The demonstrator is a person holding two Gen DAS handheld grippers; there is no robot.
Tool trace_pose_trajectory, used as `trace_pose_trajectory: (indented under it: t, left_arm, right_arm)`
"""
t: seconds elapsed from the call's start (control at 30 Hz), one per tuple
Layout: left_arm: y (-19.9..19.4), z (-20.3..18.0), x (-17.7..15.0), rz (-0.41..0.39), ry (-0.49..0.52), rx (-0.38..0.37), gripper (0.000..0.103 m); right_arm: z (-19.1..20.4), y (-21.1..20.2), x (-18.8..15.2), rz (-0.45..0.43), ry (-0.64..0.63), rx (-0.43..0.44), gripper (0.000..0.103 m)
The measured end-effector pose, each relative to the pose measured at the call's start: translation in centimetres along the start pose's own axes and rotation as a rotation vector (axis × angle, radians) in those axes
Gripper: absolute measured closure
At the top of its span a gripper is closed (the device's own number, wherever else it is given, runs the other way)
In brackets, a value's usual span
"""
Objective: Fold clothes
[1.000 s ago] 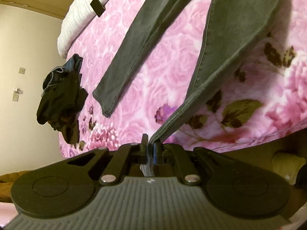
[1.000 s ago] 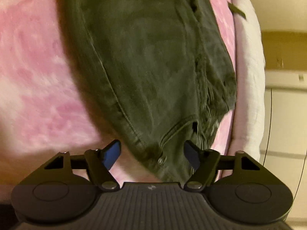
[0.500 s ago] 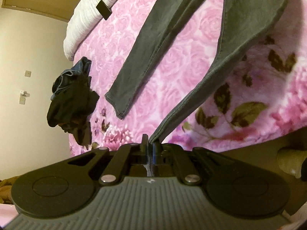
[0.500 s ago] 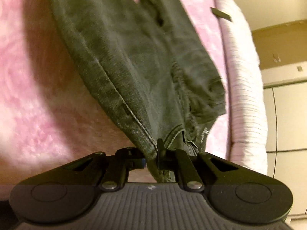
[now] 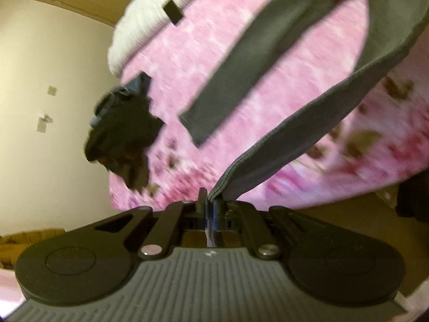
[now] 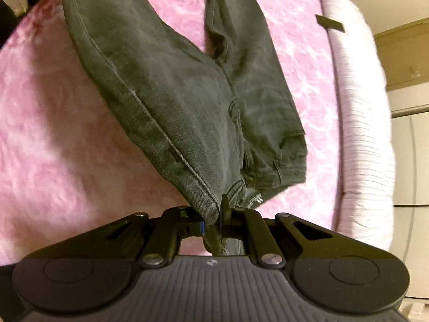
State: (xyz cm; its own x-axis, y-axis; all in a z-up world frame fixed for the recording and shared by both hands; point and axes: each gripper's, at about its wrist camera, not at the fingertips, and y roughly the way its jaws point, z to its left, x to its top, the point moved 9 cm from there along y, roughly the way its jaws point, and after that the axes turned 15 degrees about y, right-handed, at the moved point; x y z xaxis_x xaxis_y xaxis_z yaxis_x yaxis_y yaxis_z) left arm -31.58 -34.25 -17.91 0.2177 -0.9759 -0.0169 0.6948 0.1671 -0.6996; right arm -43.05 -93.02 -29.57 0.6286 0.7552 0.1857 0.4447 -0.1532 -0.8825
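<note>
A: The left tool point(image 5: 209, 204) has its two fingers pressed together on the hem of one leg of the dark grey jeans point(image 5: 308, 134). Is the right one doing the same?

B: Yes. The right tool point(image 6: 214, 214) pinches the jeans point(image 6: 187, 102) at the waistband corner, with denim bunched between the fingers and a little hanging below them.

A: Where do the jeans lie?

B: On the bed, over a pink rose-patterned blanket point(image 6: 53, 134). In the right wrist view the seat and waist spread out from the tool, and both legs run away toward the top of the picture.

A: From the left side, the held leg rises off the blanket point(image 5: 193, 75) in a curve from the tool, while the other leg lies flat, its hem free and well apart from the tool.

B: Anything else on the bed?

A: A crumpled pile of dark clothes point(image 5: 120, 136) at the blanket's edge, near the free hem. Farther off lies a white ribbed cover point(image 5: 139, 18) with a small dark rectangular object point(image 5: 173, 13) on it; I cannot tell what that is.

B: I see that cover point(image 6: 359, 107) along my right side, with pale cabinet doors point(image 6: 413, 161) behind it.
</note>
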Motion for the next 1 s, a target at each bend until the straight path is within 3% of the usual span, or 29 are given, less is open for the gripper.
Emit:
trace_pose_trajectory:
  t: [0.17,0.3,0.47,0.7,0.77,0.83,0.9,1.0]
  left_arm:
    - [5.5,8.9,3.1,-0.073,0.022,0.018,0.100]
    - [12.8,14.0,6.9,-0.141,0.065,-0.060,0.100]
    - [22.0,15.8,9.7,-0.188,0.133,-0.189,0.100]
    - [32.6,16.0,12.1,-0.207,0.191,-0.368,0.100]
    - [34.4,15.6,12.7,-0.202,0.190,-0.395,0.101]
    - [35.8,15.4,13.1,-0.193,0.186,-0.430,0.100]
    - [36.5,15.1,13.5,-0.190,0.190,-0.454,0.100]
    - [37.3,14.8,14.0,-0.176,0.207,-0.474,0.101]
  right_arm:
    - [-4.4,0.4,4.7,0.045,-0.036,0.022,0.096]
    - [-9.7,2.6,8.4,0.085,-0.021,-0.007,0.095]
    - [-14.4,7.4,12.3,0.174,0.023,-0.022,0.095]
    - [-17.2,15.3,15.2,0.275,0.079,-0.018,0.094]
    - [-17.7,18.1,16.3,0.286,0.089,-0.020,0.090]
    - [-18.5,20.7,17.3,0.283,0.099,-0.055,0.064]
    - [-19.5,22.8,17.9,0.272,0.128,-0.115,0.045]
    - [-20.9,23.7,18.3,0.248,0.247,-0.171,0.045]
